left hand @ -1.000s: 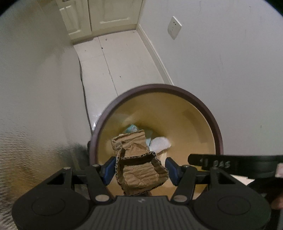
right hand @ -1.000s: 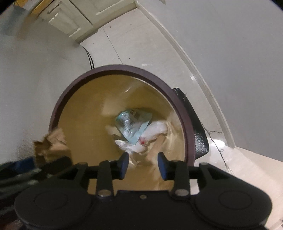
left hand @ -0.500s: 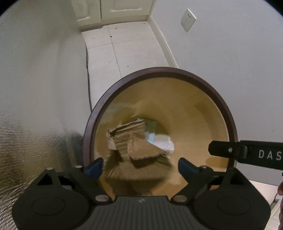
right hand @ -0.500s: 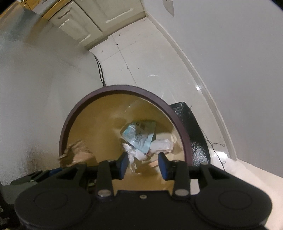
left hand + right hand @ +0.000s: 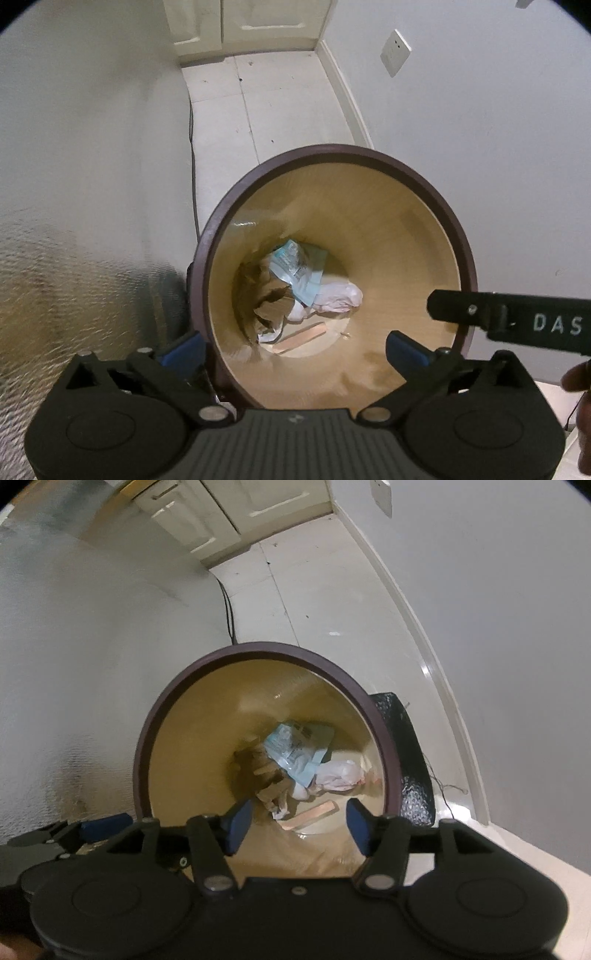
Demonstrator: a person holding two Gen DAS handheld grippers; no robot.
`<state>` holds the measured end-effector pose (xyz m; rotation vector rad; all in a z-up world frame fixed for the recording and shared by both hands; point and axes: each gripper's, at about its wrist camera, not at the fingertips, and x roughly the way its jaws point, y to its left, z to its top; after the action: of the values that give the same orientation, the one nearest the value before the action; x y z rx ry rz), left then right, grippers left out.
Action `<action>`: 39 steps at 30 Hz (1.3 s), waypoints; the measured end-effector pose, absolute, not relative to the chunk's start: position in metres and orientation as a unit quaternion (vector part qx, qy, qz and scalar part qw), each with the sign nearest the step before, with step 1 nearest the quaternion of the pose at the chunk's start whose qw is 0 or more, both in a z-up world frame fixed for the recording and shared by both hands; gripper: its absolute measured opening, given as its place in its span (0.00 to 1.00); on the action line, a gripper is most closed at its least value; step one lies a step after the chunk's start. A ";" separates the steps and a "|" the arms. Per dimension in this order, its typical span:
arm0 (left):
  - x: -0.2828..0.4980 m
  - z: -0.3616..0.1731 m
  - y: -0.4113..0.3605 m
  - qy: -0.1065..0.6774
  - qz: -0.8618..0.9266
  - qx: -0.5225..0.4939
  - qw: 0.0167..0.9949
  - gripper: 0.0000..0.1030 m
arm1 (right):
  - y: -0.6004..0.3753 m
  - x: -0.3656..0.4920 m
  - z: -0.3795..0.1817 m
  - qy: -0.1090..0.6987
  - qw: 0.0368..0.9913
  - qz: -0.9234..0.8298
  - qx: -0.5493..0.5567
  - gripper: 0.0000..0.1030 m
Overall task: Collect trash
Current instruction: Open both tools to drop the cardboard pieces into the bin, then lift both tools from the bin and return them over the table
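1. Both grippers hang over a round bin (image 5: 207, 258) with a dark brown rim and a tan inner wall, looking down into it.
2. Left gripper (image 5: 295, 349): jaws spread wide, nothing between them; its blue pads (image 5: 181, 350) straddle the near part of the rim.
3. Right gripper (image 5: 297, 821): jaws also apart and empty, its pads (image 5: 236, 821) above the near inner wall.
4. Crumpled brown cardboard (image 5: 271, 299) lies at the bottom of the bin, on its left side, far below both pairs of jaws.
5. Beside the cardboard sit a light blue wrapper (image 5: 295, 267), a crumpled white tissue (image 5: 338, 297) and a flat tan strip (image 5: 301, 336).
6. White tiled floor (image 5: 284, 96) and a black cable (image 5: 192, 147) lie beyond the bin; a black object (image 5: 404, 760) stands against its right side.
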<state>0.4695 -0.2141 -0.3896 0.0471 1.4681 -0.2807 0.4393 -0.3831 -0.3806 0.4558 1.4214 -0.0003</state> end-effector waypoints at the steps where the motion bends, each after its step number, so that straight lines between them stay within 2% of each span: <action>1: 0.469 -0.387 -0.213 0.667 -0.126 0.021 0.734 1.00 | -0.384 0.439 -0.377 0.646 0.736 0.001 0.205 0.60; 15: 0.463 -0.346 -0.188 0.660 -0.087 0.011 0.747 1.00 | -0.389 0.426 -0.330 0.627 0.766 0.037 0.137 0.81; 20: 0.458 -0.330 -0.182 0.652 -0.080 0.010 0.754 1.00 | -0.385 0.420 -0.314 0.616 0.781 0.049 0.089 0.96; 23: 0.453 -0.321 -0.179 0.647 -0.079 0.011 0.758 1.00 | -0.387 0.414 -0.305 0.610 0.786 0.051 0.082 0.99; 39: 0.415 -0.272 -0.175 0.618 -0.085 0.007 0.782 1.00 | -0.393 0.380 -0.264 0.584 0.809 0.036 0.058 1.00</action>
<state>0.4149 -0.1754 -0.2716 0.0148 1.3344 -0.1843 0.3805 -0.3928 -0.2637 0.1245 1.2490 0.0777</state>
